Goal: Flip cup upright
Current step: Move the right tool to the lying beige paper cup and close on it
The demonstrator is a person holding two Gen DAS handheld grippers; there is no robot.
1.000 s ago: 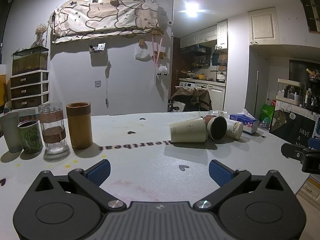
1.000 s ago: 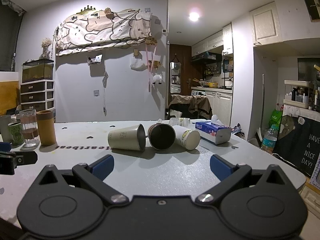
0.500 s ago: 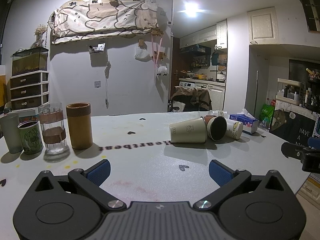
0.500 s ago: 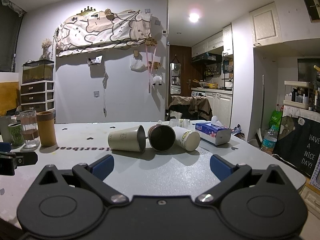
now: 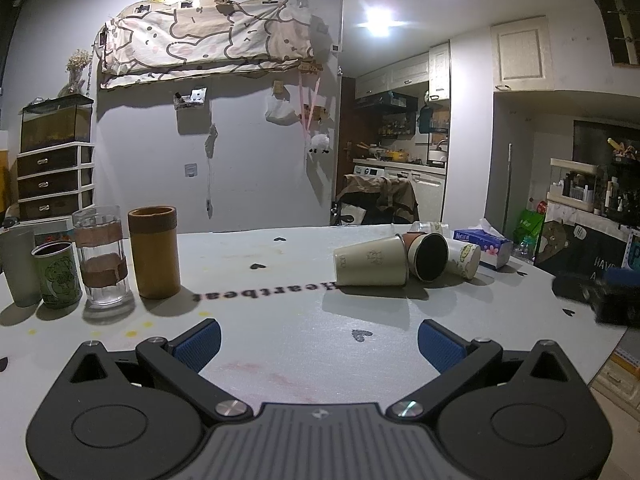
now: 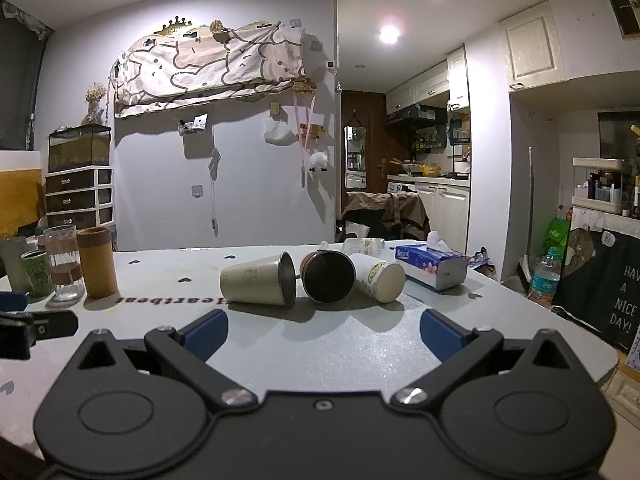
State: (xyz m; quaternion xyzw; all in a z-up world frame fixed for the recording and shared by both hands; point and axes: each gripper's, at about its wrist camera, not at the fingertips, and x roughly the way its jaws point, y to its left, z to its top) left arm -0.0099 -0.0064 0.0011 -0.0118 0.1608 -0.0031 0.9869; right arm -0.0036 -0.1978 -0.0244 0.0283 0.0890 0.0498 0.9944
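Three cups lie on their sides in a cluster on the grey table: a cream metal cup [image 6: 256, 283], a brown cup with a dark inside [image 6: 328, 277] and a white paper cup [image 6: 378, 282]. They also show in the left wrist view: the cream cup [image 5: 370, 263], the brown cup [image 5: 430, 257], the paper cup [image 5: 464, 258]. My left gripper [image 5: 318, 344] is open and empty, well short of them. My right gripper [image 6: 324, 330] is open and empty, just in front of the cluster.
Several upright cups stand at the left: a brown tumbler [image 5: 154, 252], a glass [image 5: 102, 256], a green can [image 5: 56, 274] and a grey cup [image 5: 18, 266]. A blue tissue box [image 6: 434, 266] lies right of the cluster. The table edge [image 6: 580, 344] runs close on the right.
The right gripper has edged slightly forward toward the fallen cups. The left gripper and the cups have not moved.
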